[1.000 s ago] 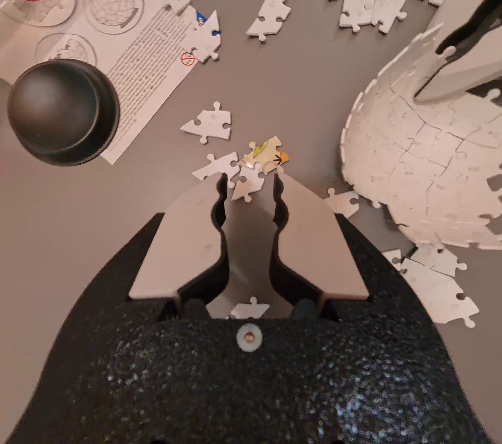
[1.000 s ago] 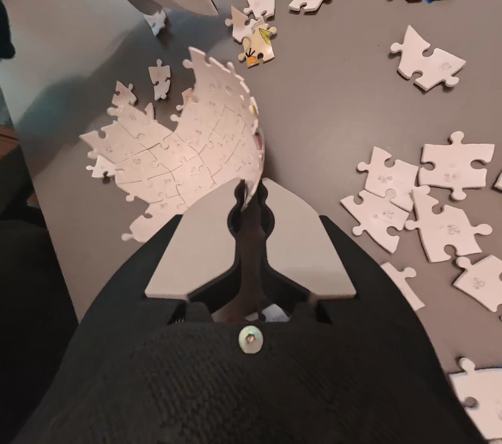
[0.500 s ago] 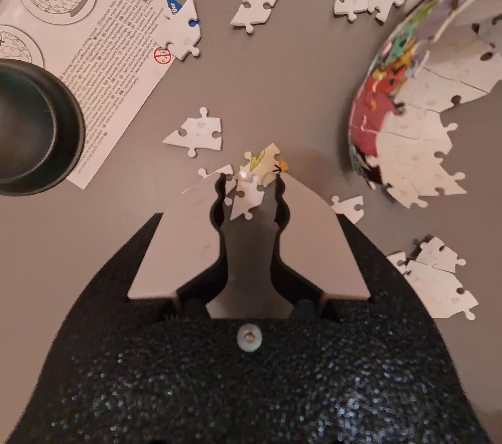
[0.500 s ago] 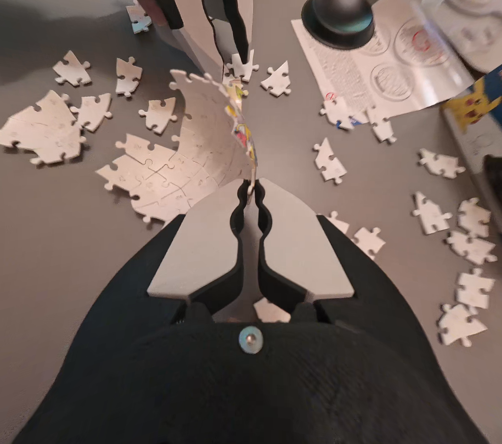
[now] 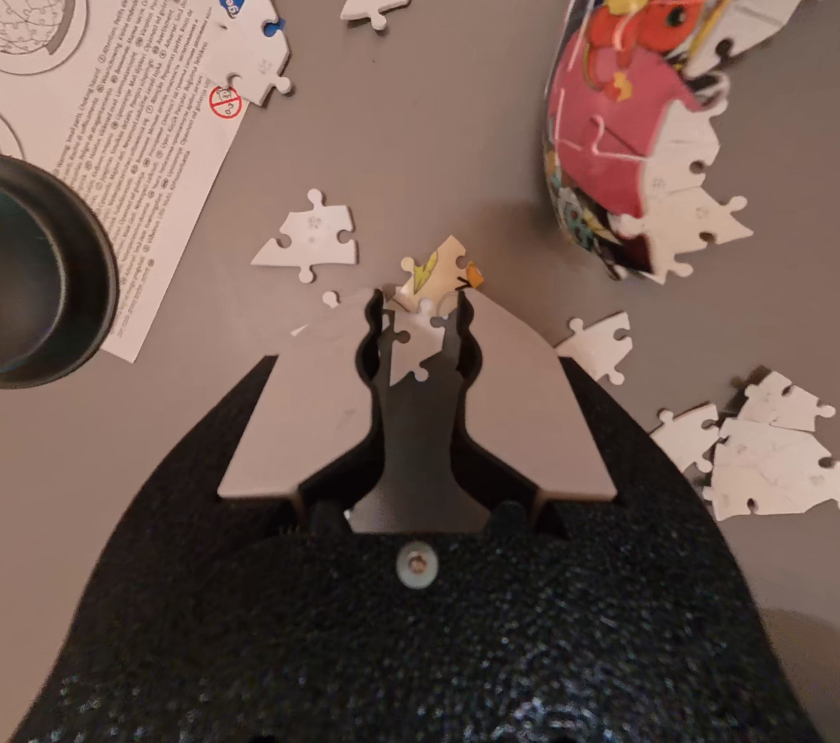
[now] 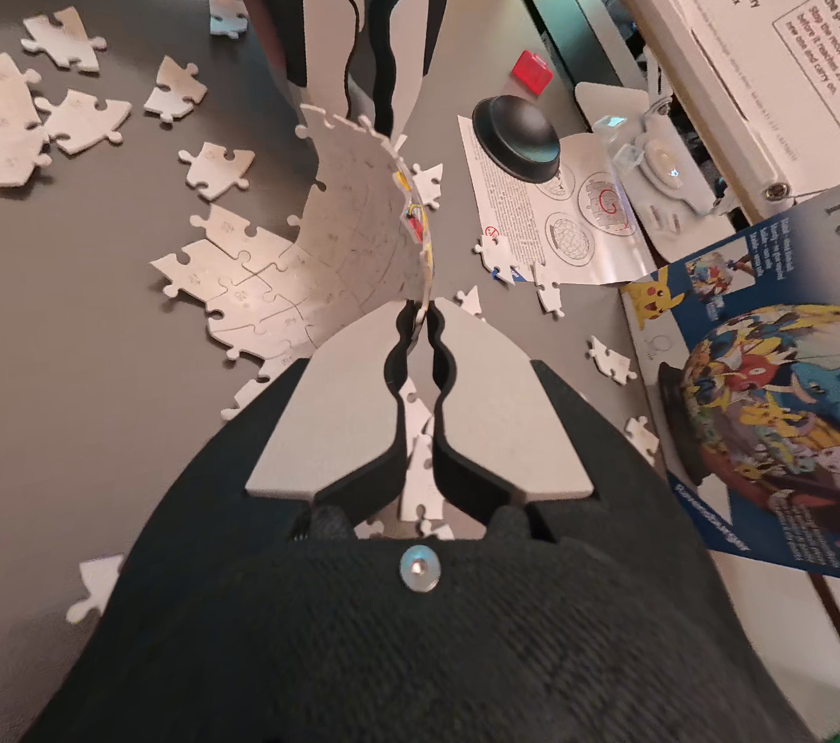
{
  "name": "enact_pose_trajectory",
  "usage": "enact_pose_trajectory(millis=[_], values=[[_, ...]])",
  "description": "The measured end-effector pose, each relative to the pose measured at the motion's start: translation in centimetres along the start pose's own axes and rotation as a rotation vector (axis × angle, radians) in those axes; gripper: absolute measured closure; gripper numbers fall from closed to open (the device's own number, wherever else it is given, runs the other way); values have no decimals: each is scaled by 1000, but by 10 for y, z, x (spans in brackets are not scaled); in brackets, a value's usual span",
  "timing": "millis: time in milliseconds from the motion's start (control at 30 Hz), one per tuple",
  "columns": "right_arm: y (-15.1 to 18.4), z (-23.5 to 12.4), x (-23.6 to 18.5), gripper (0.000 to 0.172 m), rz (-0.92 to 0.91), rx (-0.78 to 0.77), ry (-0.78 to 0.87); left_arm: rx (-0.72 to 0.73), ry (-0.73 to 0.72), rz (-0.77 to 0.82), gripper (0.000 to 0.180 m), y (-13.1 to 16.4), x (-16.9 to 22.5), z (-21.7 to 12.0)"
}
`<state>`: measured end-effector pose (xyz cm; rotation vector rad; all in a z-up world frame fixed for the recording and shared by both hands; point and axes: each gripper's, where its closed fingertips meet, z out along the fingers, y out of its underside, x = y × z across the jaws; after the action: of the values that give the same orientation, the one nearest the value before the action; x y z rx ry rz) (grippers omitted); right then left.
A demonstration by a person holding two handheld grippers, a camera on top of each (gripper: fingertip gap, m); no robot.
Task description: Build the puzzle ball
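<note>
My left gripper (image 5: 418,301) is open, low over the grey table (image 5: 409,130). Its fingertips straddle a white puzzle piece (image 5: 416,351) joined to a coloured piece (image 5: 436,267) lying just ahead. I cannot see the pads pressing on either piece. It also shows in the right wrist view (image 6: 370,126), fingers pointing down and apart. My right gripper (image 6: 420,307) is shut on the rim of a partly built, curved puzzle shell (image 6: 345,248) and holds it tilted up. The shell's coloured outside (image 5: 636,108) shows at the upper right of the left wrist view.
Loose white pieces (image 5: 309,235) lie scattered around. A black dome stand (image 6: 516,139) sits on an instruction sheet (image 6: 545,212) to the right. A puzzle box (image 6: 750,380), a small red block (image 6: 532,71) and a white device (image 6: 682,39) line the right edge. Some 12 centimeters of space lies between my two pairs of fingers. The left tips stand about 20 centimeters off the small red block (image 6: 532,71).
My right gripper has lifted and turned the shell, so its coloured side now faces the left camera. My left gripper stayed open and came closer over the joined pieces.
</note>
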<state>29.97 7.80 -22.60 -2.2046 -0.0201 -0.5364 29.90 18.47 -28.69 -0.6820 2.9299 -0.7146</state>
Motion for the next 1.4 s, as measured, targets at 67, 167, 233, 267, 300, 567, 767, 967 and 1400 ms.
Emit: enact_pose_trajectory(millis=[67,167,233,267,300,567,767,967,1400], values=[[-2,-2,1,166,-54,-41,-27,-11,-31,25,154,1,1,-1],[-5,-2,5,167,-123,-112,-75,-27,-93,43,180,4,-1,-3],[-6,-1,7,167,-173,-160,-107,-33,-162,25,180,8,-6,-3],[-8,1,7,167,-198,-171,-122,-19,-178,15,180,8,-6,-3],[-10,3,7,166,-216,-183,-136,-2,-179,4,180,8,-3,-3],[-15,13,11,166,-324,-281,-170,196,-170,-211,164,-3,7,-13],[-3,6,25,166,-347,-333,-165,168,-255,-310,141,-2,8,-11],[3,3,29,166,-340,-347,-174,106,-341,-332,138,-4,-4,-5],[6,5,31,165,-378,-401,-149,22,-407,-372,160,2,-17,-3]])
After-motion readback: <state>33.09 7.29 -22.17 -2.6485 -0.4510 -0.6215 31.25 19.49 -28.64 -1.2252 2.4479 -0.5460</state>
